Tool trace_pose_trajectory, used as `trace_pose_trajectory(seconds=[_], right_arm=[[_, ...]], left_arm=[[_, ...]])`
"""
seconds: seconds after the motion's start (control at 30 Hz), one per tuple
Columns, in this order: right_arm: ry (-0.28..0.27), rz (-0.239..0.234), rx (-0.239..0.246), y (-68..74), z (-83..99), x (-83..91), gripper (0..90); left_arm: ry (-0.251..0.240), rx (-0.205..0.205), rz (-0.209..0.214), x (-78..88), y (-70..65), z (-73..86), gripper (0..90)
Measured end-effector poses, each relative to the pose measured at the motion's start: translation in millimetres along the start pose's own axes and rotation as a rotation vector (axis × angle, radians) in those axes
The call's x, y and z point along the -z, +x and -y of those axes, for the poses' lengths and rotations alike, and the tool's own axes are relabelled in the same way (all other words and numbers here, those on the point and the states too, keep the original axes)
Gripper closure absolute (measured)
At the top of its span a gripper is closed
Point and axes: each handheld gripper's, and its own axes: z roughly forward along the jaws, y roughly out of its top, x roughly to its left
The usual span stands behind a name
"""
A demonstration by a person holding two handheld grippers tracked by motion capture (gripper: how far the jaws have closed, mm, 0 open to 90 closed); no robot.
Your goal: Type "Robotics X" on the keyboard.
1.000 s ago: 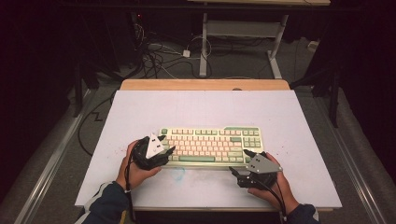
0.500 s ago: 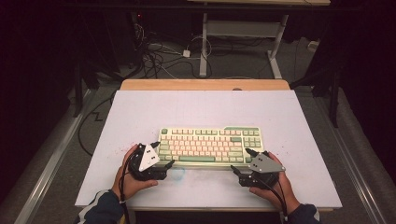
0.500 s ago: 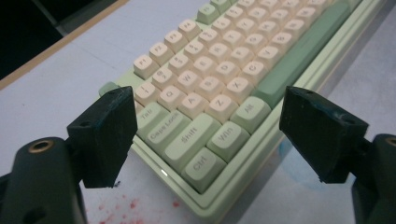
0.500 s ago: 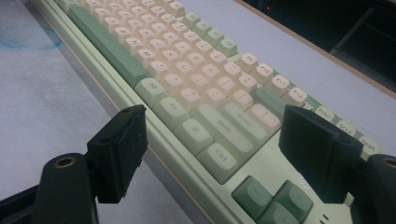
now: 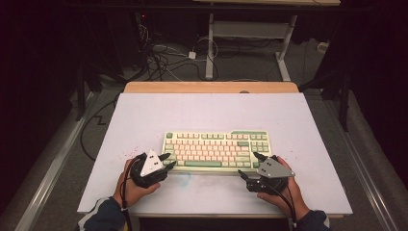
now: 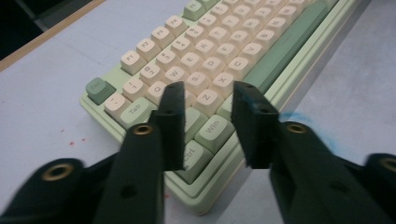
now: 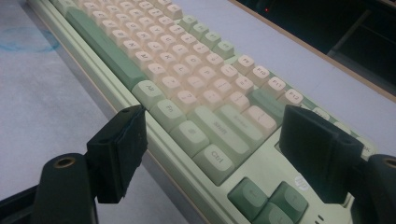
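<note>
A cream and green keyboard (image 5: 216, 150) lies across the near half of the white table top (image 5: 288, 120). My left gripper (image 5: 169, 160) is at the keyboard's near left corner. In the left gripper view the left gripper (image 6: 210, 100) hovers over the keyboard (image 6: 205, 56) with a narrow gap; its jaws have just been closing, and the corner keys show in the gap without the pads pressing on them. My right gripper (image 5: 250, 165) is at the near right corner. In the right gripper view the right gripper (image 7: 219, 140) stands wide open, straddling the corner of the keyboard (image 7: 187, 60).
A wooden strip (image 5: 211, 87) borders the table's far edge. Cables (image 5: 159, 57) and a second table's white legs (image 5: 210, 48) are on the floor beyond. A faint blue smear (image 5: 185, 179) marks the top in front of the keyboard.
The left gripper drew back from the keyboard's left end with wide jaws, then returned to the near left corner with its jaws narrower. The right gripper stayed put.
</note>
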Motion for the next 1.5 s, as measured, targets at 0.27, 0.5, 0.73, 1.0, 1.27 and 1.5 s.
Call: trace_pose_trajectory(seconds=[0.27,0.5,0.73,1.0,1.27,1.5], right_arm=[[0.004,0.003,0.004,-0.2,0.0,-0.9,24.2],[0.004,0.003,0.004,-0.4,0.0,-1.3,24.2],[0.007,0.002,0.004,0.0,0.1,-1.9,24.3],[0.014,-0.001,0.007,0.8,0.7,-3.3,24.3],[0.016,-0.007,0.012,1.2,1.1,-3.4,24.3],[0.02,-0.01,0.012,1.8,1.2,-3.7,24.3]], left_arm=[[0.037,-0.026,0.049,-9.1,-11.4,-6.1,87.5],[0.056,-0.033,0.043,-27.6,-20.6,-10.4,87.1],[0.087,-0.055,0.04,-42.0,-28.7,-9.4,86.7],[0.129,-0.077,0.042,-58.5,-34.9,-7.0,86.8],[0.147,-0.086,0.055,-62.4,-38.3,-3.0,86.4],[0.173,-0.102,0.053,-62.7,-38.2,3.0,87.1]])
